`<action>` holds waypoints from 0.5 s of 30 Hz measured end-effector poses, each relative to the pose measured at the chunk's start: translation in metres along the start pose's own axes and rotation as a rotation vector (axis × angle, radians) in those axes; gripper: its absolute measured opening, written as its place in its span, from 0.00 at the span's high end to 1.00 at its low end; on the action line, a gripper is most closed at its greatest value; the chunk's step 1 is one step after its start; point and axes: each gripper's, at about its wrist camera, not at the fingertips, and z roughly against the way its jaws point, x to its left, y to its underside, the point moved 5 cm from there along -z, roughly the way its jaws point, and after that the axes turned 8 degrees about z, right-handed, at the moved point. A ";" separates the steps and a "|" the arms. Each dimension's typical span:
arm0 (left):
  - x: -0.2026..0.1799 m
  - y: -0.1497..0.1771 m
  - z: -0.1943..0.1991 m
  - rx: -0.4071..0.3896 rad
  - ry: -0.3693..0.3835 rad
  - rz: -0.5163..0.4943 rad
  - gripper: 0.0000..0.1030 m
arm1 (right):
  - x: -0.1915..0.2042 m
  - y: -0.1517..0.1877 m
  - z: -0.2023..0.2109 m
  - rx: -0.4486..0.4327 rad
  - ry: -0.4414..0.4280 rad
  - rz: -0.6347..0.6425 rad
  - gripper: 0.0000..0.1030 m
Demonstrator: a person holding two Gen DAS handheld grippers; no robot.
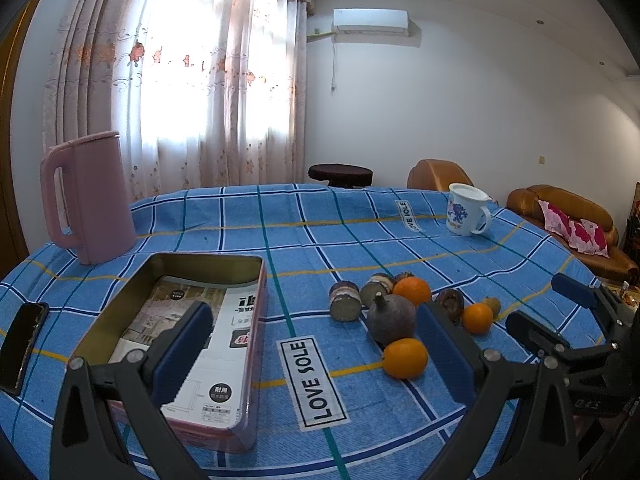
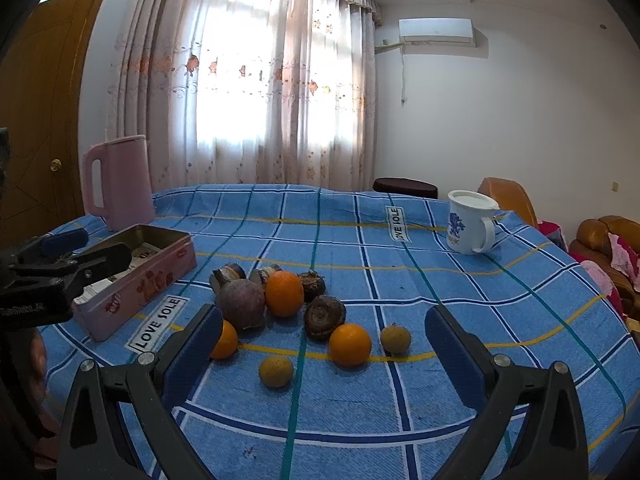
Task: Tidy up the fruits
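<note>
Left wrist: pink tin [image 1: 256,344] holds printed paper [image 1: 224,360].

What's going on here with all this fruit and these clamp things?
A person is holding two sets of tongs over a blue checked tablecloth, about to sort fruit. Both the left tongs and the right tongs are open and holding nothing. Oranges, a purple fruit and some brown ones sit in a loose cluster. The pink tin beside them holds only printed paper, no fruit yet.
</note>
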 end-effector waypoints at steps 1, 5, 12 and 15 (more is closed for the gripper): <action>0.000 0.001 -0.001 0.003 -0.001 0.000 0.00 | 0.000 0.001 -0.001 0.005 0.002 0.003 0.01; 0.000 0.002 -0.004 0.009 -0.004 0.001 0.00 | 0.001 0.004 -0.003 0.037 0.004 0.020 0.01; -0.002 0.009 -0.012 0.034 0.000 -0.006 0.00 | 0.002 0.014 -0.014 0.091 -0.018 0.020 0.03; -0.006 0.014 -0.019 0.060 0.013 -0.014 0.00 | 0.003 0.020 -0.023 0.111 -0.023 0.036 0.21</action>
